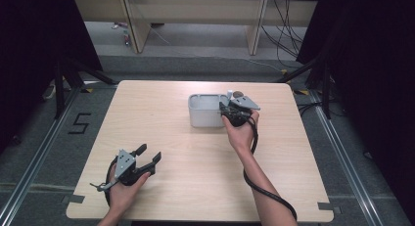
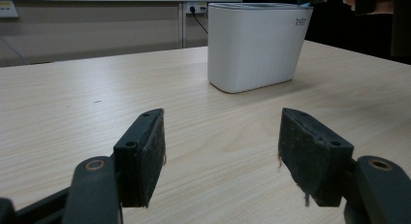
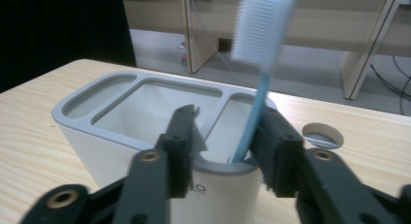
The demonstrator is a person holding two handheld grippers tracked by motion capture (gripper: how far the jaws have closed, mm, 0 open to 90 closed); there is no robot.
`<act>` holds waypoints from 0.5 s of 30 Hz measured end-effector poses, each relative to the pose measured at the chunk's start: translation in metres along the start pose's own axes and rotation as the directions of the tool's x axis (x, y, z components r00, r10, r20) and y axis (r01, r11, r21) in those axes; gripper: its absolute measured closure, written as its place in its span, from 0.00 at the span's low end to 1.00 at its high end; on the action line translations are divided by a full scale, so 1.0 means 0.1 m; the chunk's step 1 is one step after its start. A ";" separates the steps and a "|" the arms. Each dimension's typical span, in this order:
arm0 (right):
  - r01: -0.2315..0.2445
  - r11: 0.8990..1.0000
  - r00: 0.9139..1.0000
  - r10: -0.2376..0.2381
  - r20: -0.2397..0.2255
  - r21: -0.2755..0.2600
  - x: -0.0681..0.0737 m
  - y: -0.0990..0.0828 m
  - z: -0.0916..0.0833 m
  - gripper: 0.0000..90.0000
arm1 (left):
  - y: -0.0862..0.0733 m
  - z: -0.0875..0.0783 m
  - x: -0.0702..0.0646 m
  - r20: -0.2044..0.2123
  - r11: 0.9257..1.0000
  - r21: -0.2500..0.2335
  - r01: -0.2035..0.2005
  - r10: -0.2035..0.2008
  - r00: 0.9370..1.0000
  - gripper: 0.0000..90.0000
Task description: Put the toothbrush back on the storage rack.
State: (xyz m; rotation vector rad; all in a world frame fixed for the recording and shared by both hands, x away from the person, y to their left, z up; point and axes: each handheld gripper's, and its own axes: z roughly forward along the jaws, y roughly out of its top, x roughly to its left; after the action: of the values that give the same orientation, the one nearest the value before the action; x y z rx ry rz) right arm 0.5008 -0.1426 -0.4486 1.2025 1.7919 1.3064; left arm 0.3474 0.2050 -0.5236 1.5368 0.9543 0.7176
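Observation:
A white holder (image 1: 201, 117) with a grey rim (image 3: 77, 118) and three compartments stands at the table's far middle. A toothbrush (image 3: 254, 107) with a light blue handle and white bristles stands tilted in the holder's right end compartment; its head (image 1: 229, 94) pokes above the rim. My right gripper (image 3: 223, 136) is over that end of the holder, open, its jaws on either side of the handle, which leans close to the right jaw. My left gripper (image 1: 149, 152) rests open near the table's front left, nothing between its pads (image 2: 145, 153), facing the holder (image 2: 257, 44).
A round cable hole (image 3: 322, 136) lies in the wooden table (image 1: 171, 187) just behind the holder. The right gripper's cable (image 1: 259, 189) trails along the forearm. Dark curtains flank the table; desk legs and cables stand on the floor beyond.

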 end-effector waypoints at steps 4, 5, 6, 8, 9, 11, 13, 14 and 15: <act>0.004 1.000 1.000 -0.004 0.028 0.014 0.02 0.00 -0.04 0.55 | 0.00 0.00 0.00 0.000 1.000 0.001 -0.002 0.002 1.000 0.37; 0.007 1.000 0.999 -0.007 0.031 0.018 0.01 0.00 -0.05 0.53 | 0.00 0.00 0.00 0.000 1.000 0.002 -0.002 0.002 1.000 0.37; 0.001 1.000 0.999 -0.001 0.036 0.015 0.02 -0.01 -0.07 0.52 | 0.00 0.00 0.00 0.000 1.000 0.001 -0.002 0.002 1.000 0.37; 0.000 0.999 0.999 -0.001 0.035 0.032 0.01 -0.02 -0.10 0.51 | 0.00 0.00 0.00 0.000 1.000 0.000 -0.001 0.001 1.000 0.37; -0.006 0.999 1.000 0.005 0.031 0.035 0.00 -0.02 -0.11 0.50 | 0.00 0.00 0.00 0.000 1.000 0.000 0.000 0.000 1.000 0.37; -0.015 0.999 1.000 0.014 0.027 0.048 -0.02 -0.04 -0.14 0.49 | 0.00 0.00 0.00 0.000 1.000 0.000 -0.002 0.002 1.000 0.37; -0.021 0.999 1.000 0.020 0.020 0.047 -0.04 -0.06 -0.19 0.48 | 0.00 0.00 0.00 0.000 1.000 0.001 -0.002 0.002 1.000 0.37; -0.008 0.999 1.000 0.007 0.025 0.054 -0.05 -0.06 -0.22 0.48 | 0.00 0.00 0.00 0.000 1.000 0.001 -0.002 0.002 1.000 0.37; -0.011 0.999 1.000 0.010 0.022 0.051 -0.06 -0.07 -0.24 0.48 | 0.00 0.00 0.00 -0.001 1.000 0.001 -0.003 0.003 1.000 0.37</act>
State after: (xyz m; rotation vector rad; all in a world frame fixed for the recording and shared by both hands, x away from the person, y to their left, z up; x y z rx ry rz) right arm 0.4809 -0.1582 -0.4477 1.2505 1.8160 1.2552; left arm 0.3472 0.2047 -0.5236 1.5392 0.9539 0.7198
